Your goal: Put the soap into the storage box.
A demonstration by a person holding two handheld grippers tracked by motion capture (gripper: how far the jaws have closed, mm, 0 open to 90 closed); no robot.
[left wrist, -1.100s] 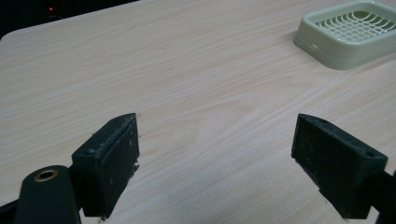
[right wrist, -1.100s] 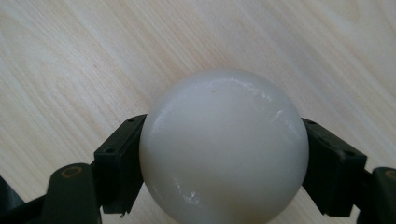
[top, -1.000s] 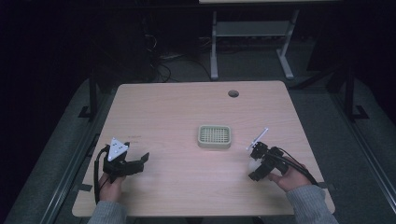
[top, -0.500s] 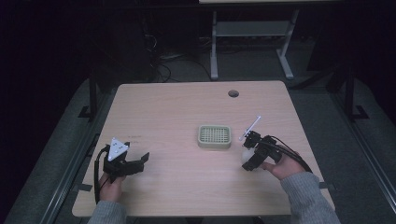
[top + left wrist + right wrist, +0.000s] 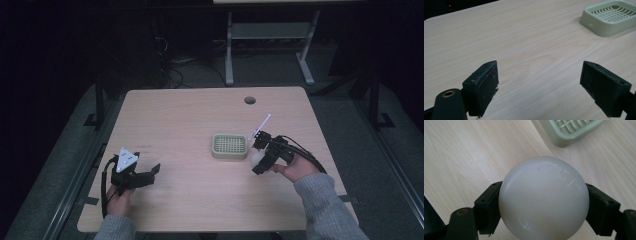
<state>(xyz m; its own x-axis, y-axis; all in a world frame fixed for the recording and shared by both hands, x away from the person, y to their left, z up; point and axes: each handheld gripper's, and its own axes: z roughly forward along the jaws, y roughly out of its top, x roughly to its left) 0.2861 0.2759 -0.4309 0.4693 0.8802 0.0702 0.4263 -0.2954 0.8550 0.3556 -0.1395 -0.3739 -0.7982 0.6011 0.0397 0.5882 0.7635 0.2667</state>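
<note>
A smooth white ball [image 5: 544, 197] sits clamped between both jaws of my right gripper [image 5: 544, 210], above the wooden table. In the high view the right gripper [image 5: 258, 156] hovers just right of a pale green slotted tray [image 5: 229, 146], with the ball [image 5: 258, 158] a small pale patch at its tip. Part of that tray [image 5: 571, 131] shows at the top of the right gripper view. My left gripper [image 5: 152, 172] rests open near the table's front left, and its jaws [image 5: 539, 85] stand wide apart over bare wood. The tray [image 5: 610, 17] lies far off at that view's upper right.
The light wood table [image 5: 185, 120] has a round cable hole [image 5: 250, 100] near its far edge. Behind the table stand a metal frame [image 5: 265, 45] and loose cables on the dark floor. Black cables trail from both grippers toward the person's grey sleeves.
My right gripper has carried the white ball forward and left, from the front right of the table to just beside the green tray. The left gripper has stayed put.
</note>
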